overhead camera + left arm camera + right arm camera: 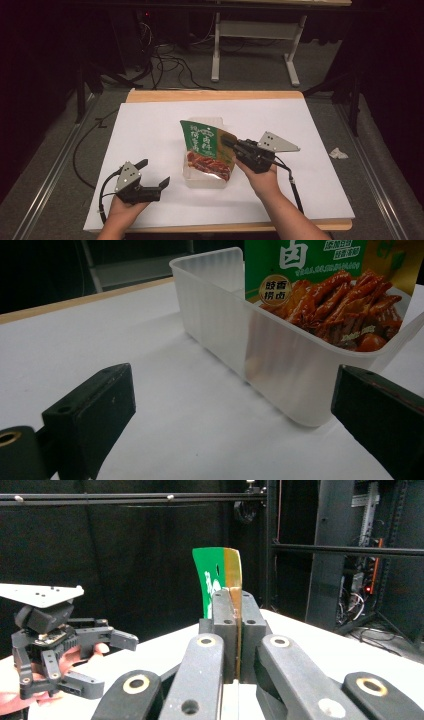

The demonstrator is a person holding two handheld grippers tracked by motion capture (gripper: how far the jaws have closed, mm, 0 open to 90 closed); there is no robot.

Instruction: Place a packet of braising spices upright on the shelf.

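Note:
A translucent plastic container (200, 177) sits mid-table on a white sheet (150, 130). A green snack pouch (207, 145) with a picture of red braised food stands tilted inside it. My right gripper (227, 142) is shut on the pouch's right edge. In the right gripper view the jaws (235, 625) pinch the thin pouch (215, 575), which rises above them. My left gripper (156, 172) rests open at the front left, apart from the container. Its fingers (90, 415) stand wide with only bare sheet between them, the container (280, 360) and pouch (325, 290) just beyond.
The wooden table edge (210, 95) borders the white sheet. A crumpled bit of white paper (338, 153) lies on the floor at the right. A white desk frame (216, 50) and cables (170, 65) stand behind the table. The left gripper (112, 662) appears in the right gripper view.

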